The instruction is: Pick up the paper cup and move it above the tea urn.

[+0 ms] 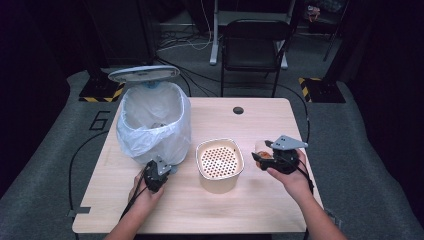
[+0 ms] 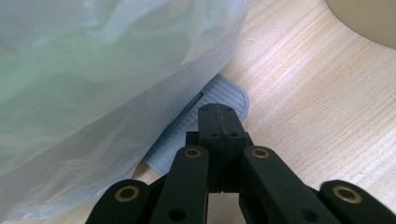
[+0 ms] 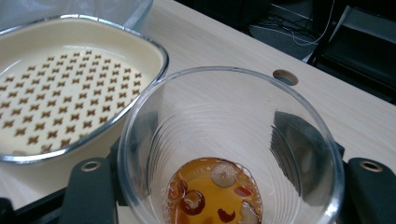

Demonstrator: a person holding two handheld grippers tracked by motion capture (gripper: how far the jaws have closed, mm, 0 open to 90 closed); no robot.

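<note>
Item: R gripper [image 1: 263,157] clamps my cup [image 3: 229,154] of tea w/ bits, upright beside strainer [image 1: 219,162] (ready to pour); L gripper [image 2: 220,122] clenched empty on bin pedal [image 2: 205,114].

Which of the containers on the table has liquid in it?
The clear plastic cup in the right gripper: amber liquid with bits at its bottom. The cream strainer bowl looks dry; the bag-lined bin shows none.

Clear glossy plastic cup [image 3: 231,140], matt pale wood table [image 1: 260,200], thin crinkled translucent plastic bag [image 1: 152,122].
</note>
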